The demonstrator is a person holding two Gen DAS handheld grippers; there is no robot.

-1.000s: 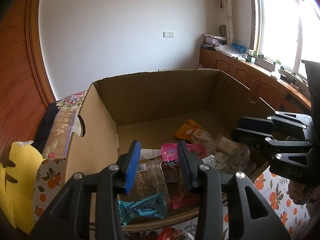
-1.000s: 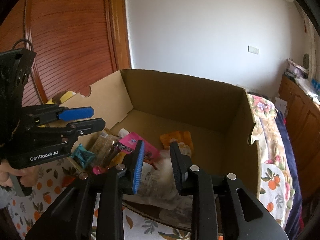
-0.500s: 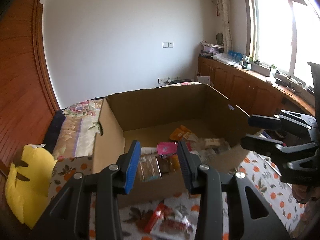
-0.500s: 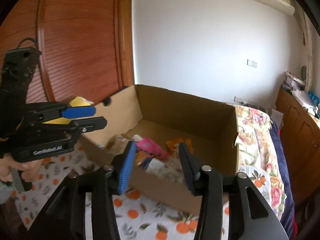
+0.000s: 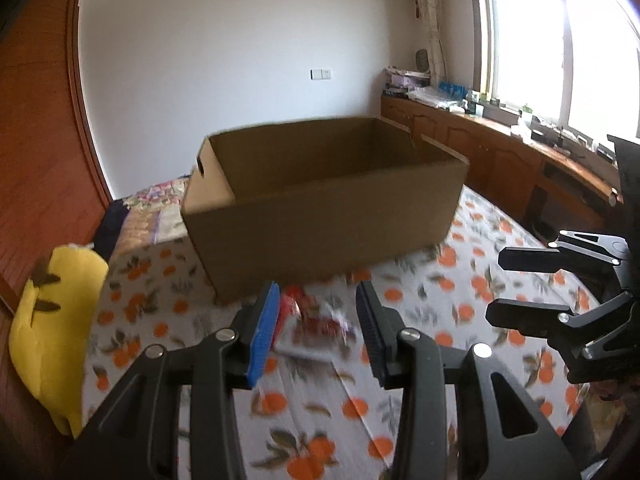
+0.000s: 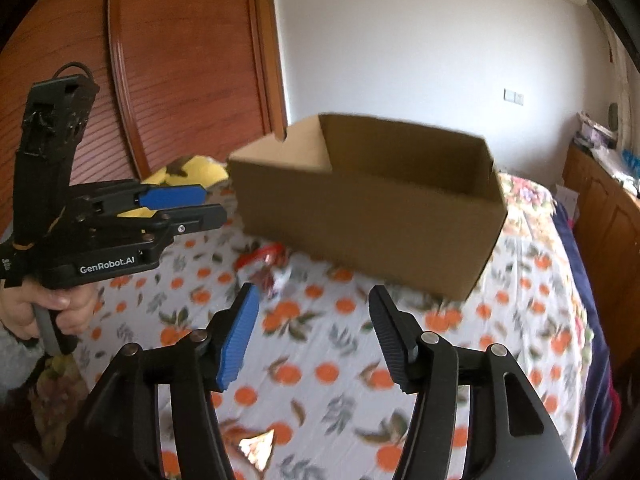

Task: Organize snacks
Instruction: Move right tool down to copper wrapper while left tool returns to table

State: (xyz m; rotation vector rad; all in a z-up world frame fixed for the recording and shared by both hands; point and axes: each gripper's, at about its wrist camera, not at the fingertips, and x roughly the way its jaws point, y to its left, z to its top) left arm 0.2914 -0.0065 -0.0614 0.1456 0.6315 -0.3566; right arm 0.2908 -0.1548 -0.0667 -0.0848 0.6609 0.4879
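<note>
An orange-print bedspread (image 5: 460, 280) bears a cardboard box (image 5: 320, 216) beside wood panelling (image 6: 180, 60); both grippers' fingers apart, the right's opening

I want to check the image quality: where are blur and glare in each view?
Left wrist view: the window is overexposed, the cardboard box and red snack packets are motion-blurred. Right wrist view: the box and orange-print sheet are smeared; edges bend from fisheye.
</note>
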